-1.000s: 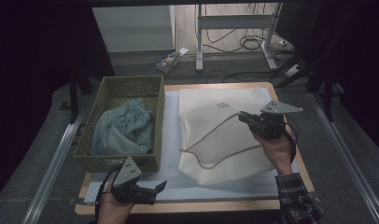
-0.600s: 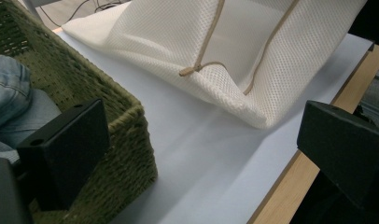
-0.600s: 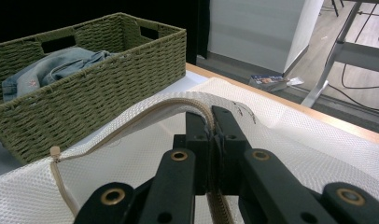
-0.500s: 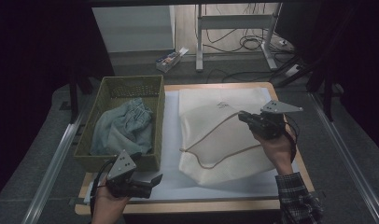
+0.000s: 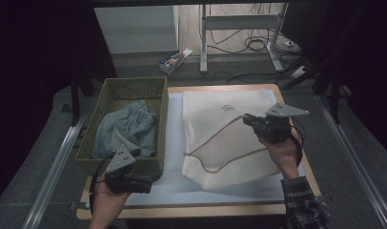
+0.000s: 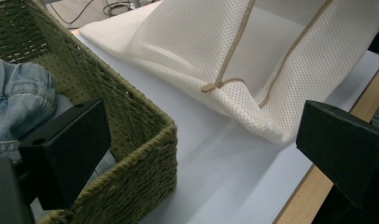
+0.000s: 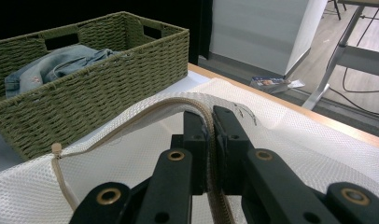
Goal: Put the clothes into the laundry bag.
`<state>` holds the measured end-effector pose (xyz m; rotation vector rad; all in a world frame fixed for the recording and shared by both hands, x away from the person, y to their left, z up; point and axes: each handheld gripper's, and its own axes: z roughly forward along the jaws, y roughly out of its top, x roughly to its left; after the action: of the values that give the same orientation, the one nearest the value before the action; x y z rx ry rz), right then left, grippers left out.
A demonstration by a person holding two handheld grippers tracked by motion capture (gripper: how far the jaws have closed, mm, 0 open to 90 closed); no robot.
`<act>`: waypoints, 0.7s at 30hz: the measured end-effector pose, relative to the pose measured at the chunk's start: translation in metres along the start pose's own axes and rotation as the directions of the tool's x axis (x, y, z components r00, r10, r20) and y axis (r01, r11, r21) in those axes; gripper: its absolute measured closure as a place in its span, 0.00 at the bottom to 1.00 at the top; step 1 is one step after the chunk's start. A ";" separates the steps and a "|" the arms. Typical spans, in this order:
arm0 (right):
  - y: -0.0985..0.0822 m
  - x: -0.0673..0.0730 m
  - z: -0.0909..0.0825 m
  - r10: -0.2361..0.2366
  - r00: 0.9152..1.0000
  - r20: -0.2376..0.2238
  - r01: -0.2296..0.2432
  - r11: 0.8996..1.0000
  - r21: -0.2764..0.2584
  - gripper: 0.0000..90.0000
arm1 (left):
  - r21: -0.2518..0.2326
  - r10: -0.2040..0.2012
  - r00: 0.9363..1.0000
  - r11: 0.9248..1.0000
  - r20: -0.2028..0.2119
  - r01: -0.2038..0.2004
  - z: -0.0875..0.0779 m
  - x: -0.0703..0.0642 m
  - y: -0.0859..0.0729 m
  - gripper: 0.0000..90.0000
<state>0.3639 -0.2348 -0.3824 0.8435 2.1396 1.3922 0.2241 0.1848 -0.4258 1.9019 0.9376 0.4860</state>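
High view first: the right gripper (image 5: 249,119) pinches the tan zipper edge (image 5: 215,132) of the white mesh laundry bag (image 5: 220,162) lying mid-table, lifting its mouth open. Beside it, the left gripper (image 5: 146,183) hangs wide-jawed and empty at the near corner of the green wicker basket (image 5: 134,86), denim garment (image 5: 125,129) inside.

The left gripper (image 5: 145,183) sits at seven o'clock in the high view, level, its jaws spread wide and pointing toward three o'clock, with nothing between them. The right gripper (image 5: 247,119) sits at three o'clock, raised, jaws pressed together and pointing toward nine o'clock.
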 end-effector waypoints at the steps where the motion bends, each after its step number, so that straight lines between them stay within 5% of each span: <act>1: 0.000 0.000 0.000 0.001 1.000 0.000 -0.001 1.000 0.000 0.92 | 0.002 -0.004 1.000 1.000 -0.002 0.004 0.000 0.001 0.001 0.03; 21: 0.000 -0.001 0.000 0.011 1.000 -0.001 -0.011 1.000 -0.013 0.92 | 0.019 -0.053 0.997 0.998 -0.062 0.055 0.010 0.032 0.017 0.02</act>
<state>0.3643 -0.2354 -0.3825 0.8518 2.1268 1.4107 0.2576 0.1993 -0.4168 1.8846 1.0356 0.5069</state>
